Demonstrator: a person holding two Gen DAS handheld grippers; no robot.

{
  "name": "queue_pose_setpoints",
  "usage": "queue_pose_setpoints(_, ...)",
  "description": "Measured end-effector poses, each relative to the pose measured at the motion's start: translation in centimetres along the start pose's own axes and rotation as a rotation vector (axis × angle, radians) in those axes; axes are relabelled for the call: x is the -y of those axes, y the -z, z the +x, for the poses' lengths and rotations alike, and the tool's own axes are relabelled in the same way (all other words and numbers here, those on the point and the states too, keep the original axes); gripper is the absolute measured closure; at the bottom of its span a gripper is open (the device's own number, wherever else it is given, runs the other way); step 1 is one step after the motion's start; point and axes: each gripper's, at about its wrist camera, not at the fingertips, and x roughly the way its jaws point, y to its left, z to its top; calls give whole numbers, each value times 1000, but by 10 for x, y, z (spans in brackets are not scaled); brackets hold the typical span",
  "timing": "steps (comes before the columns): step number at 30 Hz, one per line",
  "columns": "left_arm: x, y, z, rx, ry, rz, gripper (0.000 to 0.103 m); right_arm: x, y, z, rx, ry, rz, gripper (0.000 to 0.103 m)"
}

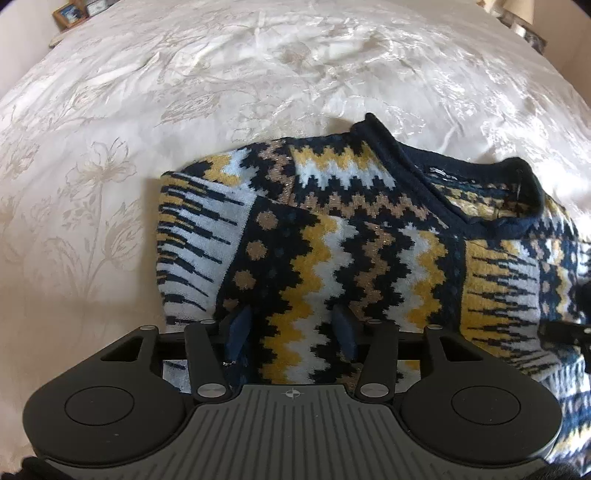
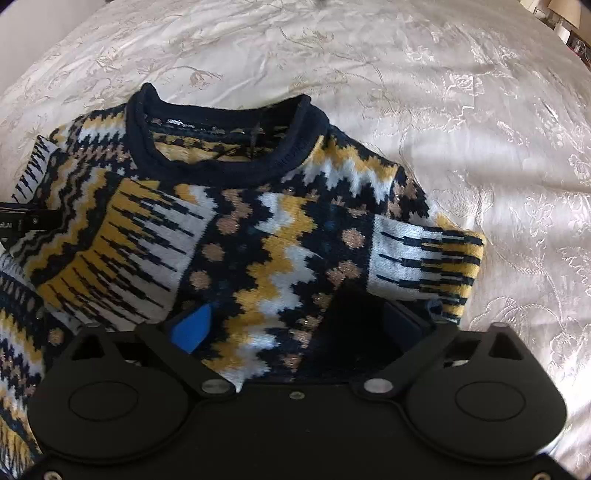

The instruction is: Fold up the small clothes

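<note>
A small knitted sweater [image 1: 369,229] in navy, yellow, white and tan zigzags lies front up on the bed, with its navy collar [image 2: 225,147] at the far side. Both sleeves are folded in over the chest; one striped cuff [image 2: 424,254] sticks out on the right. My left gripper [image 1: 291,328] points down at the left folded sleeve, its blue pads apart with flat knit between them and nothing pinched. My right gripper [image 2: 295,325] stands wide open over the right folded sleeve, with the fabric lying loose between its fingers [image 2: 192,328]. The tip of each gripper shows at the edge of the other's view.
A white bedspread [image 1: 110,184] with a pale floral pattern covers the whole bed [image 2: 480,147] around the sweater. At the far corners stand a framed picture [image 1: 70,13] and a lamp [image 1: 517,14] beyond the bed's edge.
</note>
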Motion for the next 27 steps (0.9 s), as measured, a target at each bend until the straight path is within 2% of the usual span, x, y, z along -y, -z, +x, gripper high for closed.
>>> queue_pose_setpoints(6, 14, 9, 1, 55, -46, 39, 48, 3, -1, 5, -4, -8, 15, 0)
queue_pose_setpoints(11, 20, 25, -2, 152, -80, 43, 48, 0, 10, 3, 55, 6, 16, 0)
queue_pose_setpoints(13, 18, 27, -4, 166, -77, 41, 48, -2, 13, 3, 74, 10, 13, 0)
queue_pose_setpoints(16, 17, 25, -4, 162, -77, 29, 47, -1, 13, 4, 72, 12, 11, 0)
queue_pose_setpoints(25, 28, 4, 0, 41, -119, 76, 49, -1, 4, 7, 48, 1, -15, 0)
queue_pose_setpoints(27, 30, 1, -6, 39, -130, 80, 49, -1, 1, 2, 52, 7, -6, 1)
